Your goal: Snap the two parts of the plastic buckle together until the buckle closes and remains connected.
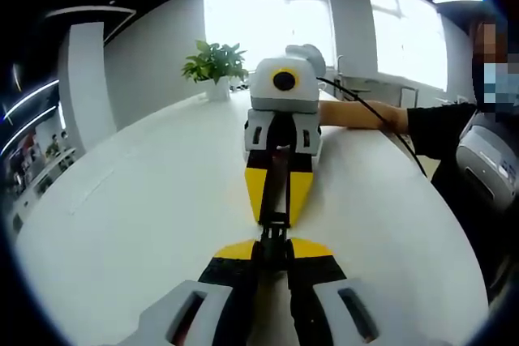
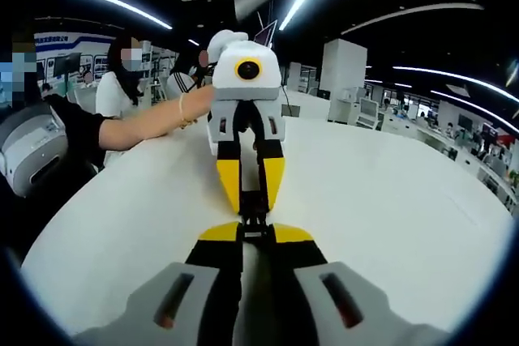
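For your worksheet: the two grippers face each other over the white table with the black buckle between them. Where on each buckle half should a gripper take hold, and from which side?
Grip each half of the buckle at its rear, strap end, coming in end-on along its length, as the left gripper and right gripper do here. The piece is long and narrow, so opposed end grips probably leave the mating ends free and aligned over the table.

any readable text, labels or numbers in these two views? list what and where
None readable.
Wall banner, right gripper view, behind the people: characters too small and blurred.
Both hand-held grippers, left and right, the buckle and the white table: no visible print.
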{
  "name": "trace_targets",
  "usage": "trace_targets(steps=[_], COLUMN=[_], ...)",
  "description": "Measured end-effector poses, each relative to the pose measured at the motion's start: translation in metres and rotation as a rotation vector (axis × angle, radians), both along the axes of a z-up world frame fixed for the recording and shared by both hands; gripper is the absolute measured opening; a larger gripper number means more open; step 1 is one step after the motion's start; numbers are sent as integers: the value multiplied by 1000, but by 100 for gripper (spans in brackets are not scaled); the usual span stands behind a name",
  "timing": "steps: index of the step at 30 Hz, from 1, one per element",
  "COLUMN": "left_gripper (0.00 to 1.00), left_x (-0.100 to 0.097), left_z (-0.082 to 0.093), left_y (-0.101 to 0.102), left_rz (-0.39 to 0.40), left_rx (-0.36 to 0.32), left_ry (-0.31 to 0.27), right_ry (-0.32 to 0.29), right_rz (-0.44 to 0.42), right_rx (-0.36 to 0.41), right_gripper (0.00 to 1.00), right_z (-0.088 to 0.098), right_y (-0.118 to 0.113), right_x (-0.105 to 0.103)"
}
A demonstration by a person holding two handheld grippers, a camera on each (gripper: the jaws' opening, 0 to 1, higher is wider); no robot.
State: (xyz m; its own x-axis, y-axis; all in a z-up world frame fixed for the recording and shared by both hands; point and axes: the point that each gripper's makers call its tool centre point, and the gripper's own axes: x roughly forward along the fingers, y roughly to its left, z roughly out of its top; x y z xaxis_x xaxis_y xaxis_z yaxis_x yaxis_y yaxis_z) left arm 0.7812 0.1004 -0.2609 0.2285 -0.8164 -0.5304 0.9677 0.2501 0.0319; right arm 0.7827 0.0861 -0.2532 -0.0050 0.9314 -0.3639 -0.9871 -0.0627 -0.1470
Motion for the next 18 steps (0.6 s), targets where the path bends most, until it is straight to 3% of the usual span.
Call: trace_targets(steps=[7,15,18], left_gripper=[12,12,12], left_x=[1,-4,-4], left_z=[0,-1,-1], left_y=[0,-4,-5], left_rz=[-12,-33,-35], left_rx=[0,-44,-33], left_ry=[-12,42,35], right_ry=[-2,20,12], right_rz=[8,45,49], right_rx=[6,22,19], right_gripper=[13,13,13], right_z=[0,-1,-1], right_y=[0,3,4], right_x=[0,-6,-6])
